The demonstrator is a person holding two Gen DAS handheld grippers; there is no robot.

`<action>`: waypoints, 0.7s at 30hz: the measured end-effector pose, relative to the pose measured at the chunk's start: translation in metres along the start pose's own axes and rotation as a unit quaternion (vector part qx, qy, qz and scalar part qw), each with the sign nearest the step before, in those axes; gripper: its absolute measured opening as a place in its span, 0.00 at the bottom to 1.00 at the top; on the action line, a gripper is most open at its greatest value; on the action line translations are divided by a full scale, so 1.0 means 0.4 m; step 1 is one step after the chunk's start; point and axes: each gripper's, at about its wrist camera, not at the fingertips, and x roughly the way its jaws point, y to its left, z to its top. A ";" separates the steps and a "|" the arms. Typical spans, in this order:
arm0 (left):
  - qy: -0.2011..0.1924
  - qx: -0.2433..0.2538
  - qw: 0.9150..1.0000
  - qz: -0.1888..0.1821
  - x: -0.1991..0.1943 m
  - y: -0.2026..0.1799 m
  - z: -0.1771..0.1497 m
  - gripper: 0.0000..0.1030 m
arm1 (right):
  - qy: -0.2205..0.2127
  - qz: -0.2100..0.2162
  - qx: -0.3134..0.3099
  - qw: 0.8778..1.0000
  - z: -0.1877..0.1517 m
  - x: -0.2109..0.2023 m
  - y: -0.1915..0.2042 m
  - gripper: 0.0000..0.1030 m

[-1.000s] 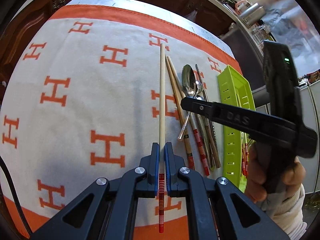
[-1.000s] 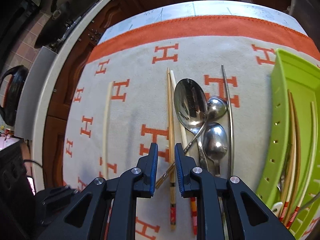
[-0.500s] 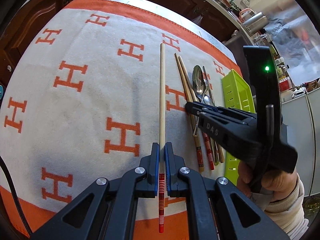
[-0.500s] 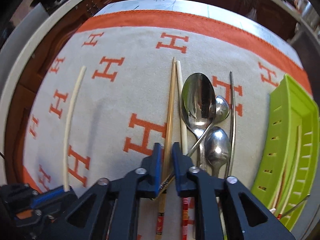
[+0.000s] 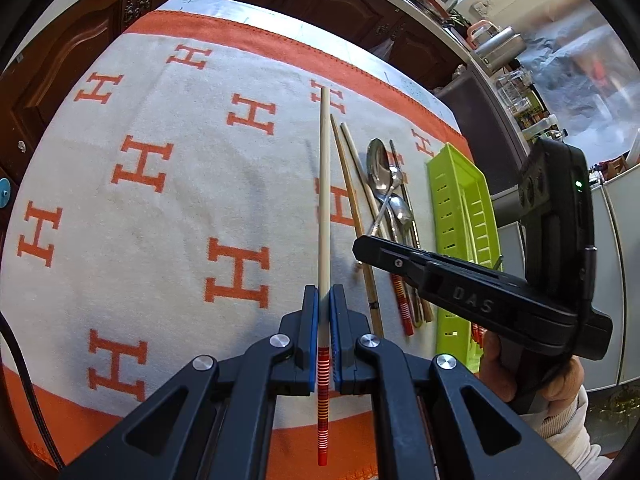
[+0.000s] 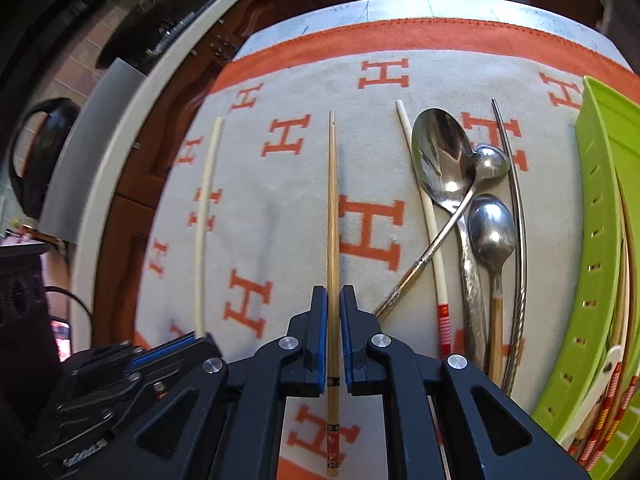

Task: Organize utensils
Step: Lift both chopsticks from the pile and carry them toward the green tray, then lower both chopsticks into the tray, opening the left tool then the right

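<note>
1. Left hand-held gripper [image 5: 324, 312]: pinching a pale chopstick [image 5: 324, 184] near its red-striped end, shaft pointing away over the cloth [image 5: 160, 220].
2. Right hand-held gripper [image 6: 333, 312]: pinching a bamboo chopstick [image 6: 333, 200] between blue pads, decorated end toward the camera.
3. On the cloth over the counter [image 6: 400, 6], right of the bamboo chopstick: a white chopstick [image 6: 428, 216] with red bands, three spoons [image 6: 444, 160] overlapping, and a pair of metal chopsticks [image 6: 518, 208].
4. Green tray [image 6: 600, 200] at far right, perforated wall; inside, several chopsticks [image 6: 624, 260] lying lengthwise, with red-patterned ends and a white handle at the near end.
</note>
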 end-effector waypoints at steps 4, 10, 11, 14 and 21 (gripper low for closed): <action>0.003 0.006 1.000 -0.010 -0.003 -0.024 -0.001 0.03 | -0.020 0.025 0.014 0.999 -0.022 -0.063 -0.012 0.06; 0.005 0.023 1.000 -0.021 -0.012 -0.081 0.002 0.03 | -0.048 0.046 0.045 0.997 -0.074 -0.168 -0.075 0.06; 0.005 0.028 0.999 -0.024 -0.013 -0.097 0.005 0.03 | -0.052 0.048 0.050 0.996 -0.082 -0.187 -0.090 0.06; 0.007 0.046 0.998 -0.030 -0.010 -0.155 0.010 0.03 | -0.066 0.047 0.067 0.994 -0.107 -0.247 -0.142 0.06; 0.019 0.096 0.994 -0.044 0.019 -0.322 0.033 0.03 | -0.104 0.006 0.103 0.989 -0.164 -0.387 -0.279 0.06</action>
